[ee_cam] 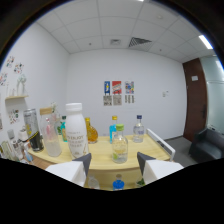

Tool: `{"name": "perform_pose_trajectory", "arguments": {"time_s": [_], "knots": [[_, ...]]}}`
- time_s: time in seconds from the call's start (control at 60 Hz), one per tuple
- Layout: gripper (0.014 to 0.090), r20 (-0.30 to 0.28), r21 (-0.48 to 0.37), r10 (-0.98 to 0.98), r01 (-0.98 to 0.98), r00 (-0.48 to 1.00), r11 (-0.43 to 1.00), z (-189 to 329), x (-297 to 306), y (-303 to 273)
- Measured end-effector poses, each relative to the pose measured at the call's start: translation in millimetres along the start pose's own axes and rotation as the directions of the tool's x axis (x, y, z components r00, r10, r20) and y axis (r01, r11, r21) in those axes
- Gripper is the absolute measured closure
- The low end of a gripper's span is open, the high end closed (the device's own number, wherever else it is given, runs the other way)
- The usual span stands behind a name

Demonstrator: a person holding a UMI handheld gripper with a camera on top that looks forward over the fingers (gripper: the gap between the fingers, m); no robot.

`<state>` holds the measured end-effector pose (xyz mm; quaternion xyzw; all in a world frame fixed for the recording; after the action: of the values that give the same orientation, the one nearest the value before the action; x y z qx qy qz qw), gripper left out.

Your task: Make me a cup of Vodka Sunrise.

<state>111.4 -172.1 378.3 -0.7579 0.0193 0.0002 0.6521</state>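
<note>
**A:** Gripper [114, 165] fingers are spread, holding nothing. Small clear bottle with pale lid [119, 145] stands on the wooden table [102, 156] just ahead, roughly centred on the gap.

**B:** Orientation?

**A:** Upright, long axis vertical, lid up. Likely lined up for a side grasp.

**B:** Around it?

**A:** Blue-capped bottle [113, 128] and clear water bottle [138, 129] stand behind; amber bottle [91, 131], white bottle [76, 130], then a can [33, 129] off to one side. All upright and spaced, so each stays reachable.
</note>
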Motion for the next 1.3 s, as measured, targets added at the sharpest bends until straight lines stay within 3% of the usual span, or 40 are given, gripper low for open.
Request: {"name": "perform_pose_trajectory", "arguments": {"time_s": [0.1,0.233,0.367,0.517,0.717,0.817,0.917,1.05,1.3], "knots": [[0.0222,0.005,0.012,-0.017,0.017,1.0,1.0,33,6,-14],[0.0406,0.012,-0.031,-0.016,0.016,1.0,0.999,64,12,-5],[0.0677,0.003,-0.035,-0.016,0.016,1.0,0.999,71,15,-4],[0.0689,0.025,-0.042,-0.008,0.009,1.0,0.999,66,12,-5],[0.0696,0.083,0.051,0.002,-0.006,0.997,0.999,24,9,-47],[0.0697,0.101,0.05,0.032,-0.037,0.994,0.998,-1,12,-42],[0.0698,0.095,0.025,0.052,-0.055,0.994,0.998,-17,19,-3],[0.0697,0.081,-0.076,0.082,-0.075,0.993,0.994,-28,23,83],[0.0698,0.053,-0.223,0.1,-0.086,0.994,0.971,-17,23,216]]}}
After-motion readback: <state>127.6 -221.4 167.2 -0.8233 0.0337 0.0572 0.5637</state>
